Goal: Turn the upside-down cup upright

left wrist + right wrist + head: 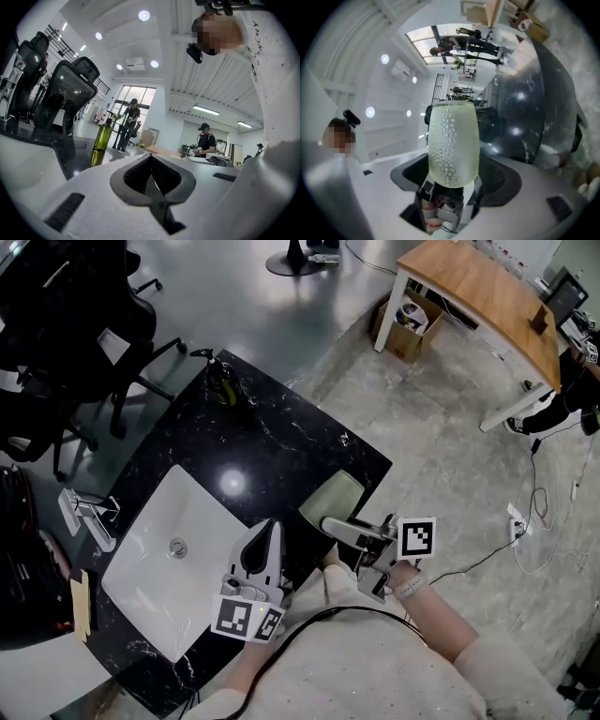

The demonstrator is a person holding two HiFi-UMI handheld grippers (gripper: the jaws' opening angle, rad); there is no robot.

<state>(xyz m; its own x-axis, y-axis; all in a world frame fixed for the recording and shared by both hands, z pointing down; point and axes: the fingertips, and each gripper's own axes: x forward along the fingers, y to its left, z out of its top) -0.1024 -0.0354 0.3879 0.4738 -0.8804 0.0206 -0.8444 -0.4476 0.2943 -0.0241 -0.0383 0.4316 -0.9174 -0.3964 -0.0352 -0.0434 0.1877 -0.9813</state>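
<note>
Over at the counter's (281, 442) left edge there's the chrome faucet (87, 515), with the white sink (150, 563) right beside it. A green soap bottle (222, 382) stands up at the far corner.

Your left gripper (268, 529) hovers over the sink's right rim near the front edge. Its jaws are pressed together with nothing in them, and it points level across the counter.

The cup (333, 496) is that pale green bumpy glass one, and you've got it by the counter's right edge, not far from the right corner. It's lying on its side, sticking straight out along the jaws. Your right gripper (343, 524) has its jaws clamped on it, spread pretty wide round the near end. Can't tell from up top whether the cup touches the counter.
</note>
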